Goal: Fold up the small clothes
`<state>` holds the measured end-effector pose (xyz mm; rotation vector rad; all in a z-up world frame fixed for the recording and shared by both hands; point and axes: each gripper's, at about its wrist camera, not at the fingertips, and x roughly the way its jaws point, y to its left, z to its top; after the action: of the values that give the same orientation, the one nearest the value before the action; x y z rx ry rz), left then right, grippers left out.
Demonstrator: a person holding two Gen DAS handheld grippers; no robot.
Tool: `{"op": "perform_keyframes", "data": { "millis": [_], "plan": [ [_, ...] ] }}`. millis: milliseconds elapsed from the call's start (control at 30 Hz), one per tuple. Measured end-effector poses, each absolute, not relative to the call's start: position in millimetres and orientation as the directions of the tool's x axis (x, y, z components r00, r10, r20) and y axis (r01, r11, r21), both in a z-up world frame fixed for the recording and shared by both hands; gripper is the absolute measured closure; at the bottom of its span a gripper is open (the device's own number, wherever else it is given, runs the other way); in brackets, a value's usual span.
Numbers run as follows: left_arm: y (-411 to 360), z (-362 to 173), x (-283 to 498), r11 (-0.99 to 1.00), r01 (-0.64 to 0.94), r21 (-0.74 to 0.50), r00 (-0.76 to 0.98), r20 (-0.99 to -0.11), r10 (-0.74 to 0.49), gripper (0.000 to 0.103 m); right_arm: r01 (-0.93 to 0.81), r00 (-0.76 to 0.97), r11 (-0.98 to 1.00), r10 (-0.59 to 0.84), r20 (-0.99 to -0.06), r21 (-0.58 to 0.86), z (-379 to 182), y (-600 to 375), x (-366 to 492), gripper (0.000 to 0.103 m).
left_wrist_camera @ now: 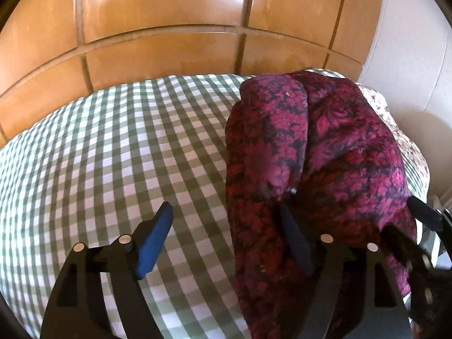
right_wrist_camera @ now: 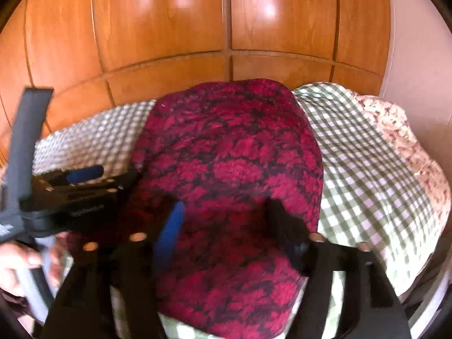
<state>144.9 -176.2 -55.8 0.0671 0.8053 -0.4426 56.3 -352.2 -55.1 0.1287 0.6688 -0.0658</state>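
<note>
We see a folded crimson and black patterned fleece garment (right_wrist_camera: pixel 231 175) lying on a bed covered by a green and white checked sheet (left_wrist_camera: pixel 113 147), with a wooden panelled wardrobe (left_wrist_camera: pixel 158 28) rising behind the bed. In the left wrist view the left claw (left_wrist_camera: pixel 226 212) stands open at the garment's near left edge: its blue-padded left finger is over bare sheet, while its right finger lies against the fleece without pinching it. In the right wrist view the right claw (right_wrist_camera: pixel 226 214) is also open, both fingers spread over the near part of the garment, and nothing is clamped between them. The same view shows the left claw at the left side beside the garment, with a person's hand (right_wrist_camera: pixel 19 262) on its handle. A floral patterned cloth (right_wrist_camera: pixel 406 147) lies at the bed's far right edge, next to a pale wall (left_wrist_camera: pixel 418 42).
</note>
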Motion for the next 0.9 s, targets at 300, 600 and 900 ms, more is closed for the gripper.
{"op": "perform_keyframes", "data": {
  "millis": [300, 600, 900],
  "plan": [
    [-160, -43, 120, 0.923, 0.373, -0.096, 0.652, -0.681, -0.334, 0.013, 0.201, 0.757, 0.973, -0.081, -0.649, 0.113, -54, -352, 42, 0.011],
    [-153, -23, 96, 0.927, 0.368, -0.074, 0.703, -0.63, -0.33, 0.006, 0.266, 0.771, 0.953, -0.123, -0.625, 0.142, -41, -349, 24, 0.004],
    [-128, -9, 67, 0.935, 0.343, -0.092, 0.725, -0.607, -0.326, 0.004, 0.365, 0.769, 0.924, -0.231, -0.596, 0.112, -26, -339, -3, 0.002]
  ]
}}
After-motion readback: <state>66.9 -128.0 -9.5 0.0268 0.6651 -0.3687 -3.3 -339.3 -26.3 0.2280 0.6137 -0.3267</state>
